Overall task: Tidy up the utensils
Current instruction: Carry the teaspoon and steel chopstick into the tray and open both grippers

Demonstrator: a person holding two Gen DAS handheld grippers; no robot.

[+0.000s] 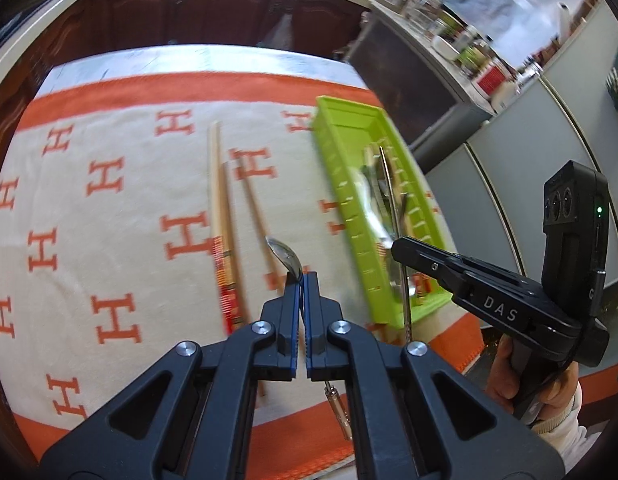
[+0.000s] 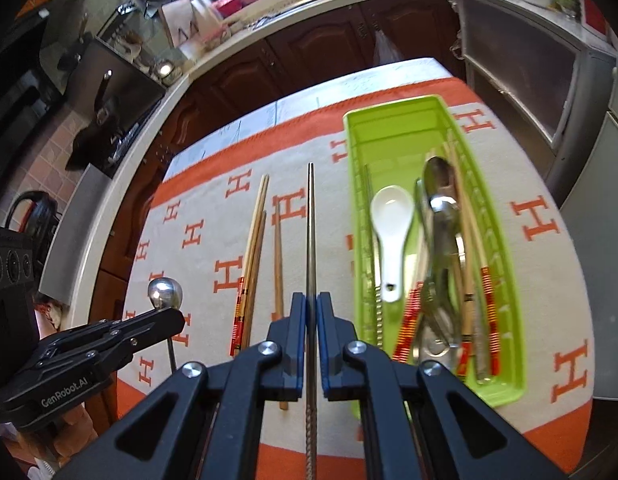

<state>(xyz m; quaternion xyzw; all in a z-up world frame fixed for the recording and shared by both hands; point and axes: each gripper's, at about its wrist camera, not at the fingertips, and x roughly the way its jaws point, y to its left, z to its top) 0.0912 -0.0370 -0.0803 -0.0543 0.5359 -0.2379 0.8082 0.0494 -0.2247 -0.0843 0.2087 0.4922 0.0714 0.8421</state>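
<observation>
Both claws are up over the table (image 2: 549, 280) with its orange-lettered cloth. The left claw (image 1: 302, 280) is pinched tight on a metal spoon (image 1: 284, 254), bowl poking out past the tips, handle running back under the jaws. The right claw (image 2: 312, 304) is clamped on a steel chopstick (image 2: 311, 220), which runs straight ahead from between the pads, tip pointing away. Just right of it sits the green tray (image 2: 393, 110), holding a white spoon (image 2: 391, 216), metal spoons and red-banded chopsticks. Three wooden chopsticks (image 2: 255, 240) lie on the cloth between the two claws, left of the steel one.
</observation>
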